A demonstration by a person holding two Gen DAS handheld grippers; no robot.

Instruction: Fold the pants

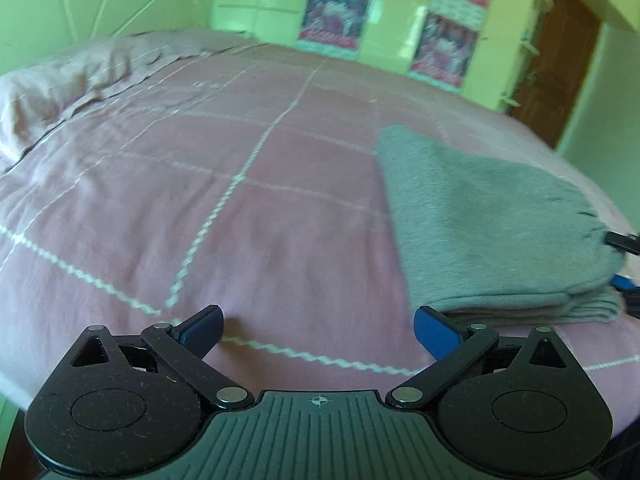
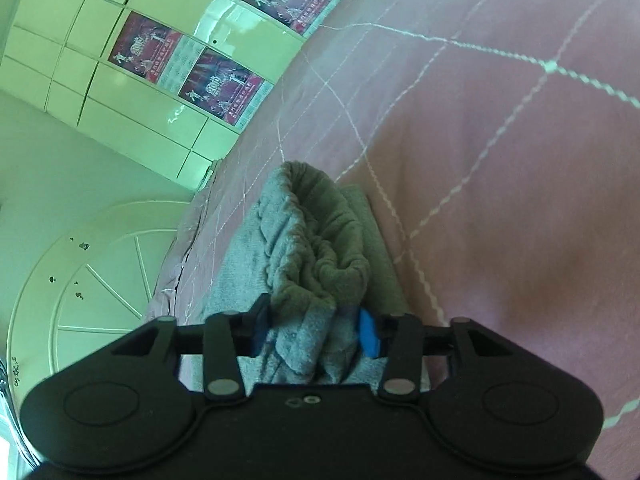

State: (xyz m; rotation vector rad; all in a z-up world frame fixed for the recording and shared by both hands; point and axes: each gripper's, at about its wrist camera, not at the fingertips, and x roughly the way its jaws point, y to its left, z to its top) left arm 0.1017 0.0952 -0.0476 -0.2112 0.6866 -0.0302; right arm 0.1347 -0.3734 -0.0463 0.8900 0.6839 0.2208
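The grey pants [image 1: 488, 216] lie folded in layers on the pink bedspread [image 1: 224, 208], to the right in the left wrist view. My left gripper [image 1: 318, 326] is open and empty, just left of the pants' near edge. My right gripper [image 2: 314, 330] is shut on the pants' gathered waistband [image 2: 316, 248], with bunched grey cloth between the blue pads; its tips show at the right edge of the left wrist view [image 1: 624, 242].
A pillow [image 1: 80, 76] in matching pink cover lies at the bed's far left. Cream wardrobe doors with posters [image 2: 188, 64] stand beyond the bed. A brown door [image 1: 560, 64] is at the far right.
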